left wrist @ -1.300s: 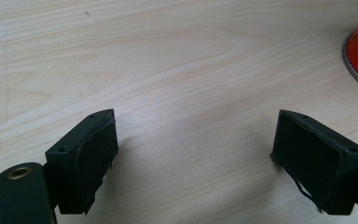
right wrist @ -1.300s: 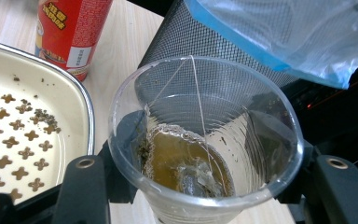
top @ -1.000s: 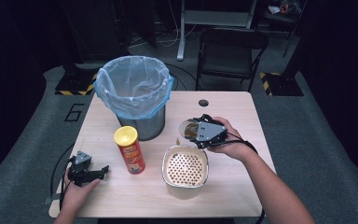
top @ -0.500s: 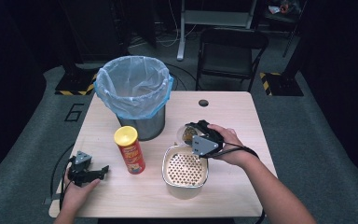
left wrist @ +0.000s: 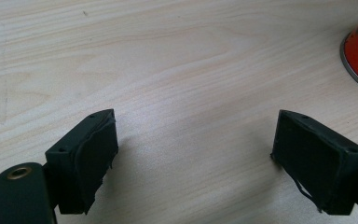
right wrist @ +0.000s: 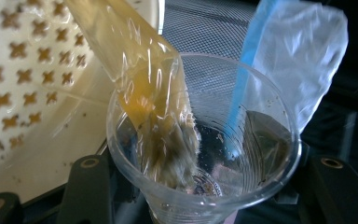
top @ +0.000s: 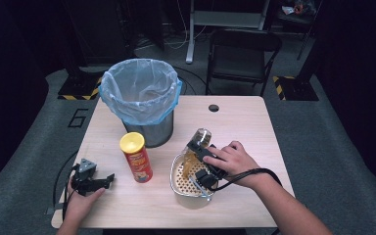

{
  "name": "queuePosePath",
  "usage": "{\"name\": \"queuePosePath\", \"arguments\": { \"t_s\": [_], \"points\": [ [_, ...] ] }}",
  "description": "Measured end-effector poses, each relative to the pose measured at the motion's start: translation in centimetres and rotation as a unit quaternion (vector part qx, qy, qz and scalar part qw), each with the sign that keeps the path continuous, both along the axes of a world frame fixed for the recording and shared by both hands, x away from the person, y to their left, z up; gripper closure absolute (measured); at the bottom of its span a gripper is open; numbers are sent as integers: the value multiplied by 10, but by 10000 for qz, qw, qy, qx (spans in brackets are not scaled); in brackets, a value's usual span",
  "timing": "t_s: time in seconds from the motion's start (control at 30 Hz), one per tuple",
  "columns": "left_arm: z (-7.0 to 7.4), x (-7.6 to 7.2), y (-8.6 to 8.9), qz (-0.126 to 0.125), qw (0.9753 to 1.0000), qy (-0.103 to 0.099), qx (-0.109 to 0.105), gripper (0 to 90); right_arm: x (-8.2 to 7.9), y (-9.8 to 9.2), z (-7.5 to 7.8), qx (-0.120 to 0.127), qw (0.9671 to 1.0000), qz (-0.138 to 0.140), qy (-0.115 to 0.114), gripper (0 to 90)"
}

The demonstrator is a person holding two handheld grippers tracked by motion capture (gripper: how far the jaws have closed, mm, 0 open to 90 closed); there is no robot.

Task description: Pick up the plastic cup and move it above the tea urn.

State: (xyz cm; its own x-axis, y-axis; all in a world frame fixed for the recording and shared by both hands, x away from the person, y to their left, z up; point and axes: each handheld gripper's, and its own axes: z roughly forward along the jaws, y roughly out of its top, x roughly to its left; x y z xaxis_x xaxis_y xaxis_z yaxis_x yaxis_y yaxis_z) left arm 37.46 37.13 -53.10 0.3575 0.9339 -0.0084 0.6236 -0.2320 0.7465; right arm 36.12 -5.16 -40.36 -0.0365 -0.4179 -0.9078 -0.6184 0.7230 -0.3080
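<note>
Low in the middle of the frame, the right gripper [top: 201, 155] squeezes the clear cup [top: 199, 140] tipped over the strainer bowl [top: 178, 181], so brown tea could splash out, while the left gripper [top: 108, 178] rests wide open.

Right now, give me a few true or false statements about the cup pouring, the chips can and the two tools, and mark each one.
1. The right tool holds a clear plastic cup tipped over the perforated strainer bowl. True.
2. Amber liquid is running out of the cup. True.
3. The left tool grips the chips can. False: its jaws stand open over bare table, with the can off to one side.
4. The chips can lies on its side. False: it stands upright.
5. The trash can has a blue-rimmed bag liner. True.
</note>
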Motion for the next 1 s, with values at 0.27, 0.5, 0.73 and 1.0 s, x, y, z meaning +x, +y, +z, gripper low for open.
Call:
{"name": "queuePosePath", "arguments": {
  "t_s": [0.27, 0.5, 0.73, 1.0],
  "points": [
    [0, 0, 0, -9, 10000, 1, 6, 137, -13, 6, -19, -1006, 9874, 194, -1207, 405],
    [0, 0, 0, -9, 10000, 0, 6, 136, -16, 2, -22, -754, 9888, 30, -1290, 404],
    [0, 0, 0, -9, 10000, -2, 7, 136, -19, 2, -21, -858, 9870, 131, -1356, 402],
    [0, 0, 0, -8, 10000, 1, 6, 136, -21, 2, -18, -817, 9874, 198, -1342, 401]
  ]
}}
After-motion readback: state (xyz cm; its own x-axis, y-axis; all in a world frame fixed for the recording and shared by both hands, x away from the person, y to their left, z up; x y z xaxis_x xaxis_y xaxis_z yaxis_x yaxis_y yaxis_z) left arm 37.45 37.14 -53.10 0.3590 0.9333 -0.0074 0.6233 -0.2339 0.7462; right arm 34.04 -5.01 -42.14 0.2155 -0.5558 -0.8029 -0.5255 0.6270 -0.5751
